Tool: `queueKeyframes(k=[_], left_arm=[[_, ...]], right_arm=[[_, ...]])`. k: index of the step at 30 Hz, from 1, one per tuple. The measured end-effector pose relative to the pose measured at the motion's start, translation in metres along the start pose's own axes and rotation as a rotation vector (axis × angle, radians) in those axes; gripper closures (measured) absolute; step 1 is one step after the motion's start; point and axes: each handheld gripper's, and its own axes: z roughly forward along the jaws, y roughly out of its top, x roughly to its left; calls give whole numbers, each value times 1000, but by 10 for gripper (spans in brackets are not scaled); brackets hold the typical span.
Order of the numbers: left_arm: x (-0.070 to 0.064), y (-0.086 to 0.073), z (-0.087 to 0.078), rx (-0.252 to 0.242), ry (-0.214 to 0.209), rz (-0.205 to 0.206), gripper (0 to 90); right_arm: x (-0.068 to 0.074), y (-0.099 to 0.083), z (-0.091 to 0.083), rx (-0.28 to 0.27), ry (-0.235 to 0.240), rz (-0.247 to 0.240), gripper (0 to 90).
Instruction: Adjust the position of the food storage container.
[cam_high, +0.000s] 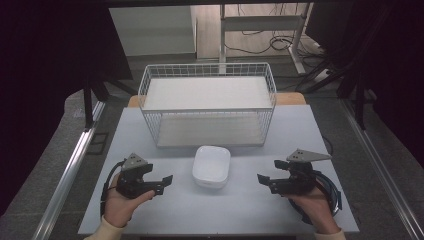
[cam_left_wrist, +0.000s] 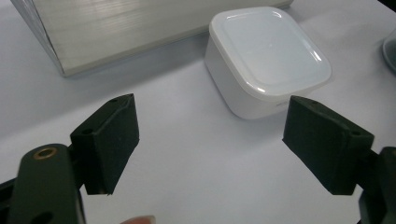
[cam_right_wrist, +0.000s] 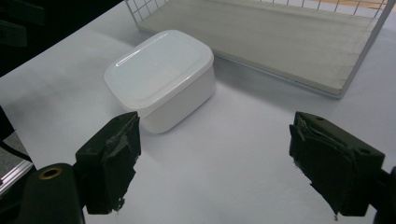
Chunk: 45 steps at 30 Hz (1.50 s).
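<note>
A white lidded box (cam_high: 211, 166) with rounded corners sits on the table (cam_high: 150, 135) just in front of the wire shelf rack. My left gripper (cam_high: 166, 183) is held to the box's left, pointing at it, jaws wide open and empty. My right gripper (cam_high: 267, 181) mirrors it on the box's right, also open and empty. In the left gripper view the box (cam_left_wrist: 268, 58) lies beyond the gripper (cam_left_wrist: 210, 140). In the right gripper view the box (cam_right_wrist: 161, 77) lies ahead and left of the gripper (cam_right_wrist: 215, 156). Neither gripper touches the box.
A white wire rack (cam_high: 207, 102) with two pale shelves stands at the back middle of the table; its lower shelf (cam_right_wrist: 280, 42) is near the box. The table's edges drop to the floor left and right. A desk frame and cables (cam_high: 280, 40) lie beyond.
</note>
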Motion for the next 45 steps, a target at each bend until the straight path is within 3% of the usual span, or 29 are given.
queueKeyframes(k=[1,3,10,14,18,23,28,37,45], left_arm=[[2,0,0,-4,-31,-19,181],[4,0,0,-3,-29,-33,178],[1,0,-1,-5,-31,-23,179],[2,0,-1,-3,-28,-25,180],[3,-2,2,9,-44,-35,179],[1,-2,6,24,-31,-23,177],[1,-3,6,25,-19,-20,177],[-2,-4,8,44,1,-3,170],[-3,-4,8,57,3,1,163]], right_arm=[[0,0,0,-3,0,-2,165],[1,1,1,1,0,-6,171],[-2,0,-5,6,-33,-10,203],[-10,1,-19,-5,-77,-7,260],[-21,-3,-28,2,-88,3,299],[-33,-7,-35,11,-113,33,326],[-41,-10,-42,31,-139,30,348],[-63,-24,-60,50,-225,78,442],[-76,-31,-74,68,-251,93,492]])
